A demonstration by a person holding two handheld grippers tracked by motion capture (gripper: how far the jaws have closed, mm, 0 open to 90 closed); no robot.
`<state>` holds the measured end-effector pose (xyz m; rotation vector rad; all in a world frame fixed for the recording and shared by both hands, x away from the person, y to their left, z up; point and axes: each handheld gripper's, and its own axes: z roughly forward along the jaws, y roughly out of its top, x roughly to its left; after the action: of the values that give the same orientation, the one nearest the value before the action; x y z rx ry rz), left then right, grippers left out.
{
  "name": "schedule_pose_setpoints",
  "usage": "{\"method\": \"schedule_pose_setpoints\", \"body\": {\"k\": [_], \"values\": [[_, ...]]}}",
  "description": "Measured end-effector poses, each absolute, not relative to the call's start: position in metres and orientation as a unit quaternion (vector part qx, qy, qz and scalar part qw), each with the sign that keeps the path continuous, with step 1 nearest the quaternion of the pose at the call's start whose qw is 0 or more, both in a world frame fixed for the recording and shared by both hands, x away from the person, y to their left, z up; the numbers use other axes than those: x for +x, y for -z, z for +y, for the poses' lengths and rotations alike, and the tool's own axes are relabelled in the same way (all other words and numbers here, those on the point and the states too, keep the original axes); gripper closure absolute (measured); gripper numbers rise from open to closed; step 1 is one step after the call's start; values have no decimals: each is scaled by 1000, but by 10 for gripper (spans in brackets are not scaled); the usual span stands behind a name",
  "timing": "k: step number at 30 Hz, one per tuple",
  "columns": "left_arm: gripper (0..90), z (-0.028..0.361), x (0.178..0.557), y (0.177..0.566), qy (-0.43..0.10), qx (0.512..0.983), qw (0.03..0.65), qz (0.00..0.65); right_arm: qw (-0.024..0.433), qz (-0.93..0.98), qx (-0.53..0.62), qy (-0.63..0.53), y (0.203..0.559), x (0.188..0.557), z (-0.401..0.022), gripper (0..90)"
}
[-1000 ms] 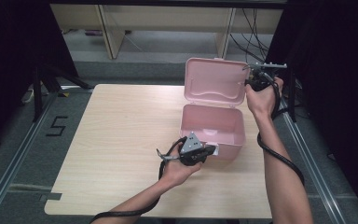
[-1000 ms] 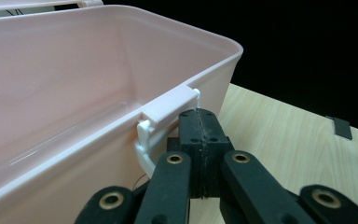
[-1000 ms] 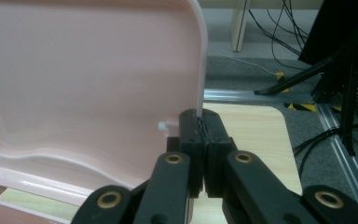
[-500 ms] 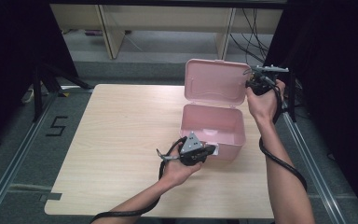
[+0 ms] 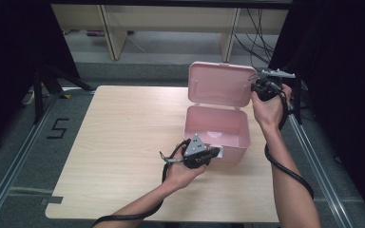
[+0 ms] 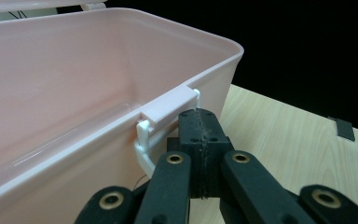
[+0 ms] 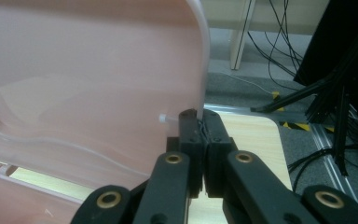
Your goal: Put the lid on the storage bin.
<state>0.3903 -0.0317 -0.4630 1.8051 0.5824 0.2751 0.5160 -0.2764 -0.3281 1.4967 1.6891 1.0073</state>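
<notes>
— Where is your left arm?

— Your bare left forearm comes up from the bottom centre of the high view, hand wrapped round the black left gripper (image 5: 214,153) with its grey three-cornered plate, just below frame centre. Its jaws are pressed together.

— And your right?

— Your right forearm rises along the right side; the black right gripper (image 5: 255,86) sits upper right, jaws clamped together, pointing left.
</notes>
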Motion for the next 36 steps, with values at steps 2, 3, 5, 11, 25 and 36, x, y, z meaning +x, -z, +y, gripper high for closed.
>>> {"method": "schedule_pose_setpoints", "body": {"k": [2, 3, 5, 11, 25, 36], "values": [[900, -32, 390, 463, -118, 771, 575, 249, 336, 648, 565, -385, 329, 515, -277, 897], [900, -32, 390, 463, -118, 770, 575, 251, 333, 649, 566, -384, 329, 514, -277, 896], [900, -32, 390, 463, -119, 771, 575, 248, 331, 642, 573, -386, 329, 512, -275, 896], [900, -32, 390, 463, -119, 770, 575, 251, 340, 648, 561, -387, 330, 509, -276, 896], [900, -32, 390, 463, -120, 770, 575, 250, 346, 641, 561, -392, 332, 500, -273, 895], [900, -32, 390, 463, -121, 769, 575, 250, 359, 642, 551, -393, 335, 494, -274, 894]]}}
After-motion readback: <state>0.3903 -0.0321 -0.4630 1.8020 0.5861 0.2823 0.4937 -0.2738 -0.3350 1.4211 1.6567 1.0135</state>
